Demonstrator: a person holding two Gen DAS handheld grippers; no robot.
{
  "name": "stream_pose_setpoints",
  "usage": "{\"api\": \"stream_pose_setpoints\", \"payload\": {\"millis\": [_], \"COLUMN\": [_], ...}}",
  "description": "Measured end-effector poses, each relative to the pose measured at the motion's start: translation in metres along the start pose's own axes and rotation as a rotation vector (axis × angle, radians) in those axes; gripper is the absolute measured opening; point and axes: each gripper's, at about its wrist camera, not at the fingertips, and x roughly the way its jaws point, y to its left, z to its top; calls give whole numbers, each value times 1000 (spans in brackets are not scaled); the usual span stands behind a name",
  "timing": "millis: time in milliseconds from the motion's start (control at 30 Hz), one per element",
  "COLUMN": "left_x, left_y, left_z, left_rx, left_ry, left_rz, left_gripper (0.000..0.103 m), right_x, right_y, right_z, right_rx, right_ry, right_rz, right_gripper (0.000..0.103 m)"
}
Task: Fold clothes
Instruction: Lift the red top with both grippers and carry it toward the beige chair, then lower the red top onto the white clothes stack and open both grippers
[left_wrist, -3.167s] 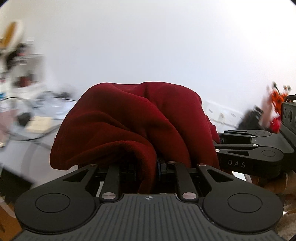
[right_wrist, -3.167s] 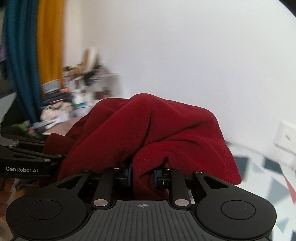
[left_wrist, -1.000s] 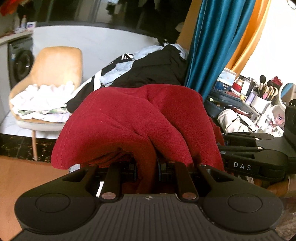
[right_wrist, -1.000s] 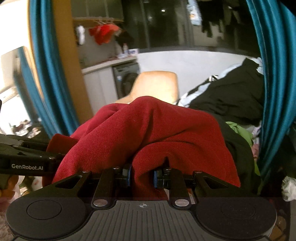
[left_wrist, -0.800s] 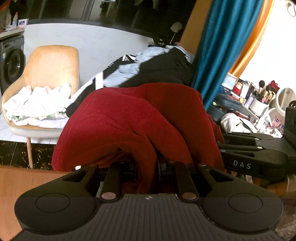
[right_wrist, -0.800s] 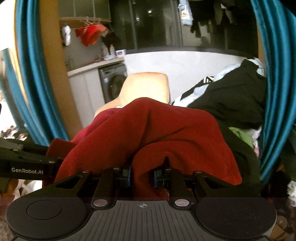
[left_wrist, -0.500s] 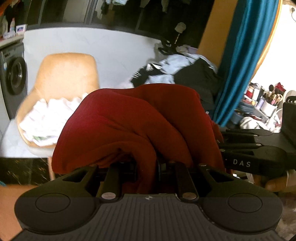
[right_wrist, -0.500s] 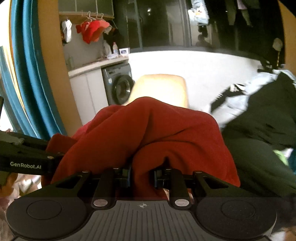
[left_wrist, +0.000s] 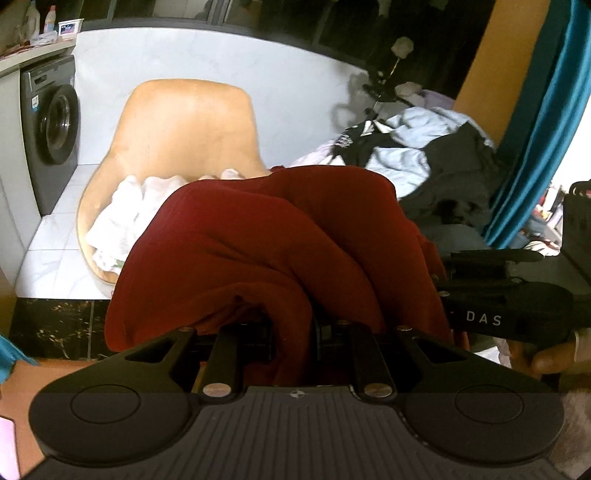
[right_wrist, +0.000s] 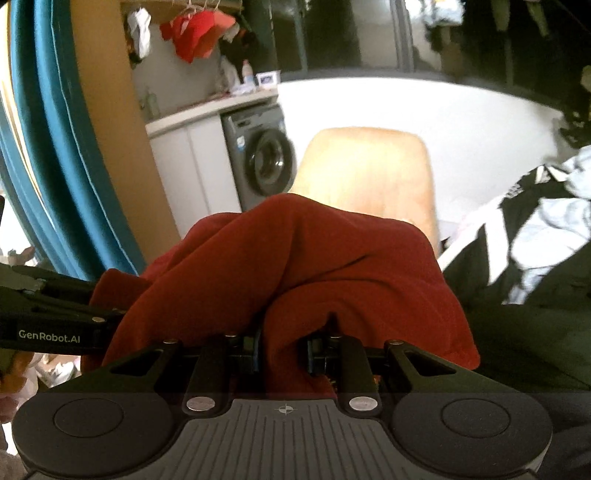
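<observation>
A dark red garment (left_wrist: 266, 240) hangs bunched up in the air between my two grippers. In the left wrist view my left gripper (left_wrist: 293, 332) is shut on a fold of it, and the cloth drapes over the fingers and hides their tips. In the right wrist view my right gripper (right_wrist: 282, 349) is likewise shut on the red garment (right_wrist: 314, 258). The two tools are side by side: the right one's black linkage (left_wrist: 495, 291) shows at the right edge, held by a hand (left_wrist: 546, 358).
Ahead stands a tan chair (left_wrist: 184, 125) with white folded clothes (left_wrist: 125, 210) on its seat. A washing machine (right_wrist: 262, 155) is behind to the left. A heap of dark and pale clothes (left_wrist: 436, 166) lies to the right, with a teal curtain (left_wrist: 535, 129) beyond.
Both grippers have swung sideways with the red garment still held. The tan chair has come to the middle of both views; the curtain and the cluttered table have slid off to the side.
</observation>
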Motion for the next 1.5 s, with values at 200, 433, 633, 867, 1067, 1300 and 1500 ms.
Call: {"api": "stream_pose_setpoints", "payload": {"millis": [200, 433, 633, 867, 1067, 1300, 1500], "left_x": [43, 123, 187, 237, 283, 336, 375], "left_y": [41, 82, 109, 157, 198, 248, 278], "left_z": [41, 108, 157, 191, 197, 197, 212], "left_rx": [3, 30, 41, 34, 34, 55, 173], "left_ry": [24, 76, 83, 104, 169, 270, 287], "left_rz": [39, 47, 88, 103, 66, 23, 8], "left_gripper": [18, 18, 18, 19, 19, 20, 20], "right_x": [68, 159, 236, 318, 385, 455, 507], "right_y": [-9, -60, -114, -142, -154, -156, -160], "right_z": [34, 97, 144, 183, 187, 175, 173], "right_rx": [-22, -15, -20, -2, 64, 117, 104], "right_ry": [17, 52, 86, 121, 174, 246, 262], "right_rz": [39, 60, 81, 101, 66, 9, -52], "right_gripper": [19, 19, 19, 19, 19, 19, 19]}}
